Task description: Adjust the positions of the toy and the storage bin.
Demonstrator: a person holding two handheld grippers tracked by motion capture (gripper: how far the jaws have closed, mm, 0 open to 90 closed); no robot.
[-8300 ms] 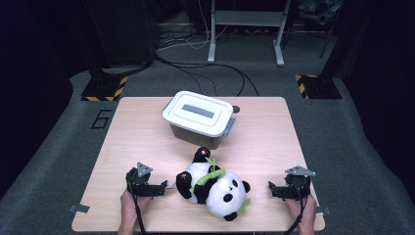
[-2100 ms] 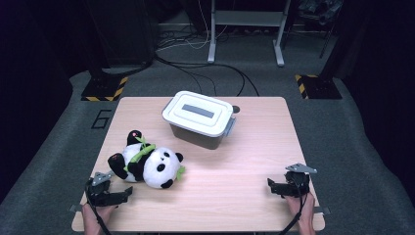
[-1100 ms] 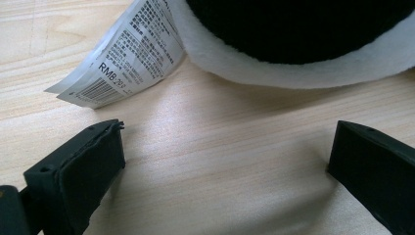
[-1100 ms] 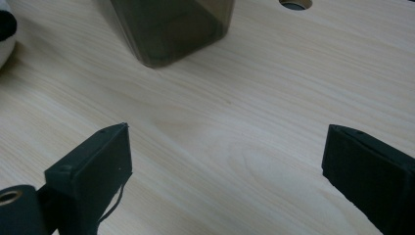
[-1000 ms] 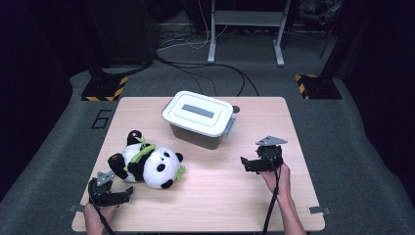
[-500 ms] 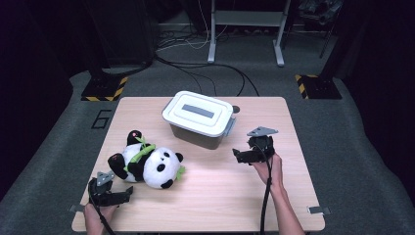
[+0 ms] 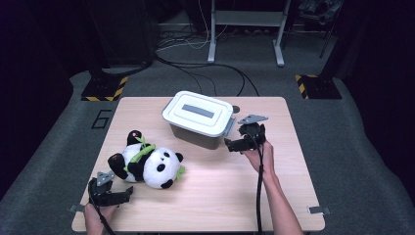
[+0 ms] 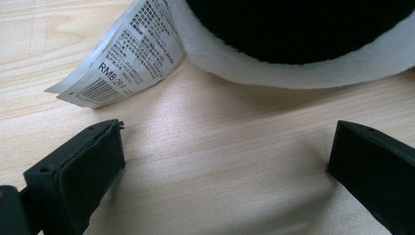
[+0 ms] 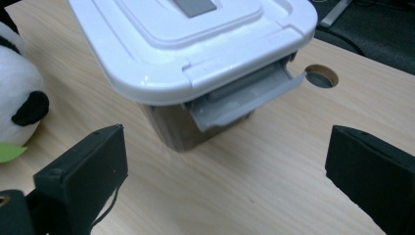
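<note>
A black-and-white plush panda (image 7: pixel 147 164) with a green ribbon lies on the left of the wooden table (image 7: pixel 293 196). My left gripper (image 7: pixel 125 196) rests just in front of it, open; its jaws frame bare wood below the panda's body (image 8: pixel 293 49) and its printed tag (image 8: pixel 122 54). A grey storage box with a white lid (image 7: pixel 198 117) stands at the table's middle back. My right gripper (image 7: pixel 230 143) hovers at the box's right end, open, and has just opened a little wider with nothing between its jaws. It faces the box's grey latch (image 9: pixel 244 98).
A round cable hole (image 9: pixel 320 76) pierces the table right of the box. The panda's head (image 9: pixel 17 98) shows at the left edge of the right gripper view. Cables, a metal stand and striped floor markers lie beyond the table's far edge.
My right gripper has travelled from the right side of the table toward the box's right end and risen slightly. The left gripper, the panda and the box have stayed put.
</note>
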